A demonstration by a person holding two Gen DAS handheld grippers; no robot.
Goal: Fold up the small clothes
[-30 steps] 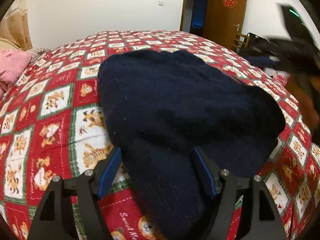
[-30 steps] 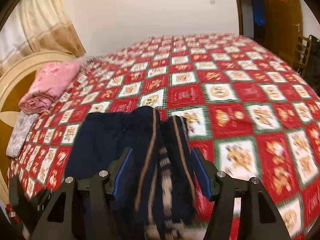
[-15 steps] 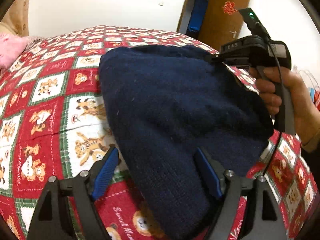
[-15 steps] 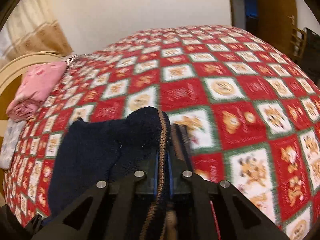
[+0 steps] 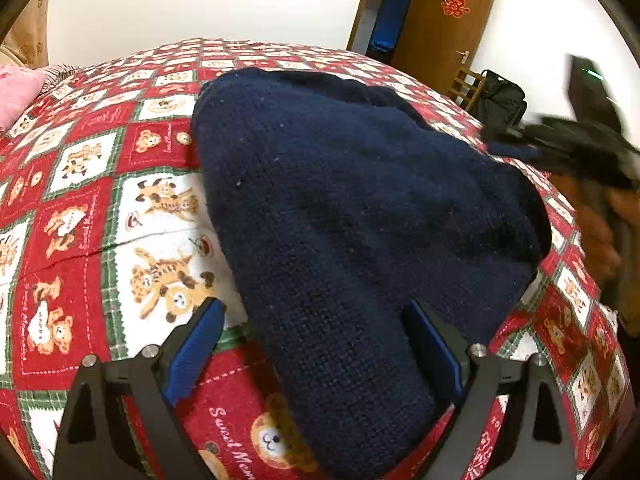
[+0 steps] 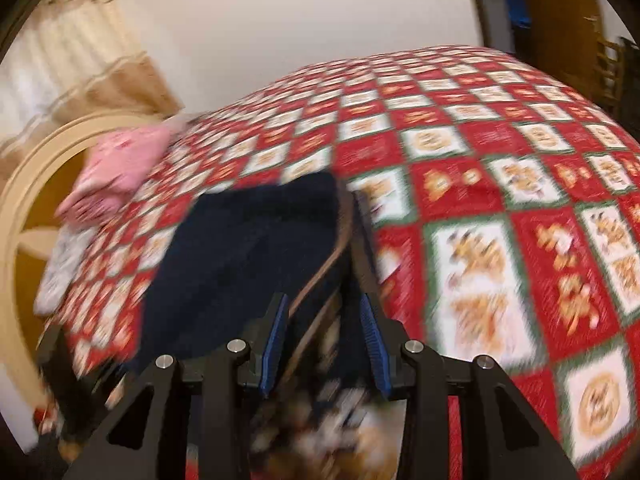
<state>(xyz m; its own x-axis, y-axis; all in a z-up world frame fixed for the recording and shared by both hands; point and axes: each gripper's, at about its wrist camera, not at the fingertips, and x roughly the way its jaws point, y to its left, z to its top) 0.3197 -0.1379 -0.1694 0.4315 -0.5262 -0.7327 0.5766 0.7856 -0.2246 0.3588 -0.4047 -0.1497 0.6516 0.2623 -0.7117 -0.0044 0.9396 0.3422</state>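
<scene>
Now the right gripper jaws have parted off the navy sweater; left gripper jaws stay spread

We see a dark navy knitted garment, plain on its outer face, with tan stripes along the edge in the right wrist view. The bedspread is a red and white check with green borders and brown bear motifs. We note a pink folded cloth, blue pads on black gripper frames, a brown door with a red emblem, and a beige curtain.
</scene>
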